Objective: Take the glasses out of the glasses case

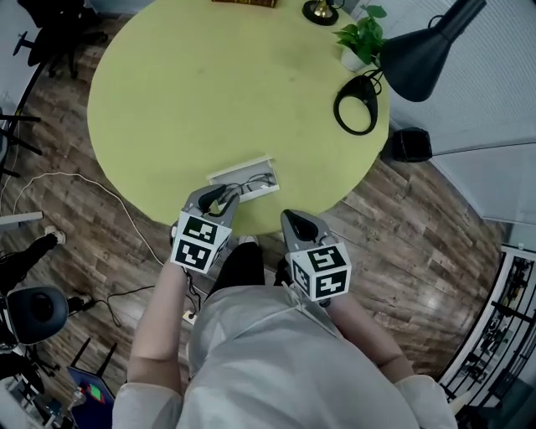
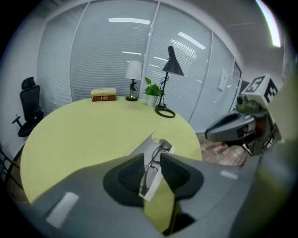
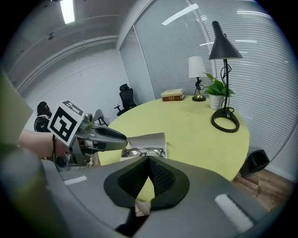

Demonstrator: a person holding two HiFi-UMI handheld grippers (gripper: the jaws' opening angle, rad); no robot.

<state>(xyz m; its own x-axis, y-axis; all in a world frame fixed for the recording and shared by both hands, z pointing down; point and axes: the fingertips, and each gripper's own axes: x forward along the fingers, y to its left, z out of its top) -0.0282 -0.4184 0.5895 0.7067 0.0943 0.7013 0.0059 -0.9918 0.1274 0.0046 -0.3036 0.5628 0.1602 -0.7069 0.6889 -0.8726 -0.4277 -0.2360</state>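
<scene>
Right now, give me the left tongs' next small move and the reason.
Probably ease the left tongs forward and down until their open jaws straddle the glasses, then close. The glasses case already lies open, the glasses rest inside, and they show straight ahead through the gap, not yet gripped.

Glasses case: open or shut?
Open: the glasses case shows its white inside, with the glasses lying exposed in it.

A round yellow-green surface point(image 1: 209, 92) stands on a dark wood-plank floor point(image 1: 419, 235), bearing a black cone-shaded desk lamp point(image 1: 419, 54), a small potted green plant point(image 1: 362, 38), a white-shaded table lamp point(image 2: 133, 72) and stacked books point(image 2: 103, 94), with blind-covered glass walls point(image 2: 107, 56), a black office chair point(image 2: 28, 109) and a ceiling strip light point(image 3: 67, 10) around.
</scene>
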